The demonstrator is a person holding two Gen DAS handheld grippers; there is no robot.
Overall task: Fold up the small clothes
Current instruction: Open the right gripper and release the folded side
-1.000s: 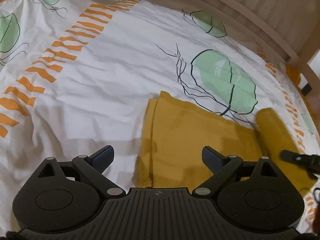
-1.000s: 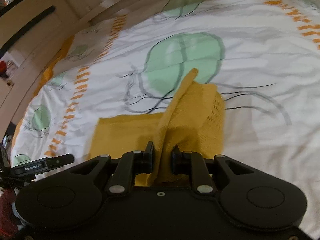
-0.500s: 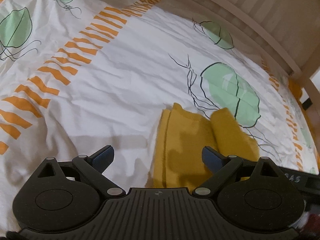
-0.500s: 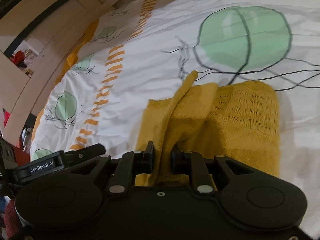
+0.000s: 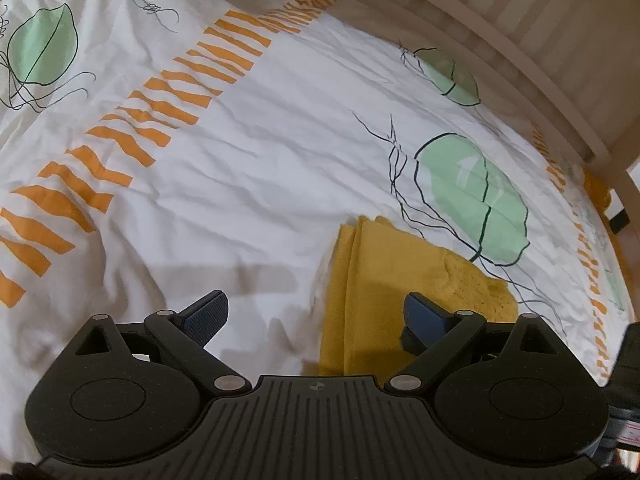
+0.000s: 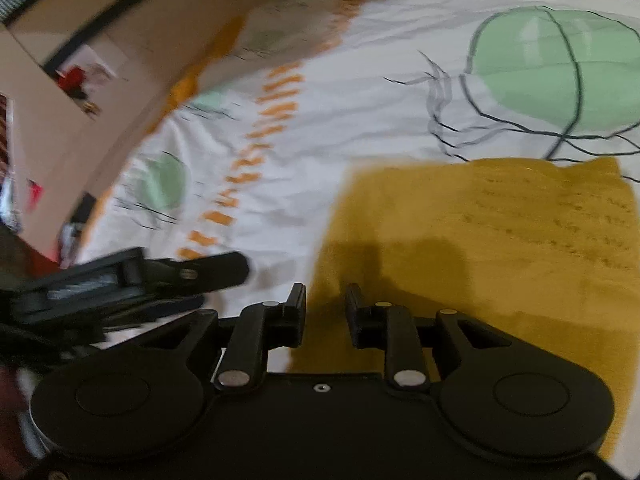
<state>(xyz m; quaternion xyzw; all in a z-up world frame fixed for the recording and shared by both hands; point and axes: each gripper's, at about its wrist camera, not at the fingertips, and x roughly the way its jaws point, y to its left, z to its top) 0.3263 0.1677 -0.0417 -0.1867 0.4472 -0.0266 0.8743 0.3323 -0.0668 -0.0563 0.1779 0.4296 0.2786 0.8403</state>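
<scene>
A mustard-yellow knit garment [image 5: 392, 276] lies folded flat on the bed sheet [image 5: 248, 184]; it also shows in the right wrist view [image 6: 500, 240]. My left gripper [image 5: 316, 314] is open and empty, its right finger over the garment's near left edge. My right gripper [image 6: 324, 306] is open with a narrow gap and holds nothing, low over the garment's near left corner. The left gripper also shows in the right wrist view [image 6: 132, 276], at the left.
The sheet is white with orange stripes [image 5: 132, 128] and green leaf prints [image 5: 472, 200]. A wooden slatted bed rail [image 5: 520, 32] runs along the far right side. Wooden furniture [image 6: 120, 40] stands beyond the bed's edge.
My right gripper has let go of the lifted yellow fold, which now lies flat on the garment. My left gripper has drifted left, staying open.
</scene>
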